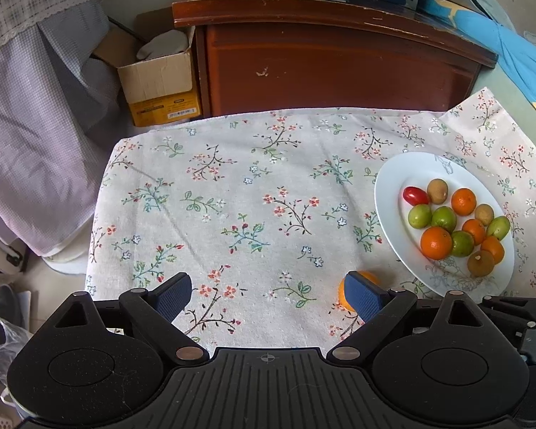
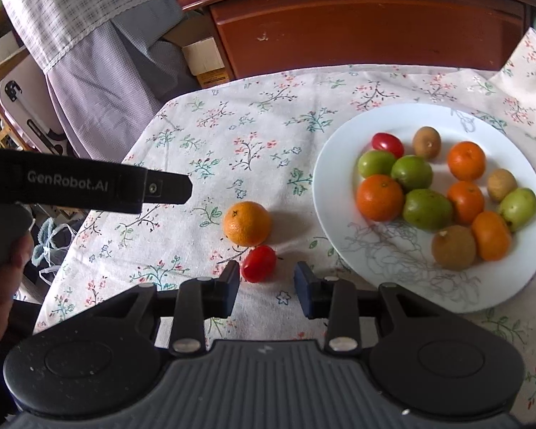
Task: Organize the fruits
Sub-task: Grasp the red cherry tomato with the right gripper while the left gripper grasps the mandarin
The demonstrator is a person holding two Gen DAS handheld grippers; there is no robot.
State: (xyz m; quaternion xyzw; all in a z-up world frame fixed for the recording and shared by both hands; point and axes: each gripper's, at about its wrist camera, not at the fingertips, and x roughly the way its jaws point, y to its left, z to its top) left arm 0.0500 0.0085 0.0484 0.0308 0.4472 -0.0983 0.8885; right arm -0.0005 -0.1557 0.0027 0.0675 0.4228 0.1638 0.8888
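A white plate on the floral cloth holds several fruits: oranges, green fruits, brown kiwis and a red tomato. It also shows at the right of the left wrist view. A loose orange and a loose red tomato lie on the cloth left of the plate. My right gripper is open, just behind the loose tomato, which sits near its left finger. My left gripper is open and empty above the cloth; the loose orange shows partly behind its right finger.
A brown wooden cabinet stands behind the table, with boxes on top. An open cardboard box and draped checked fabric are at the left. The left gripper's body crosses the left of the right wrist view.
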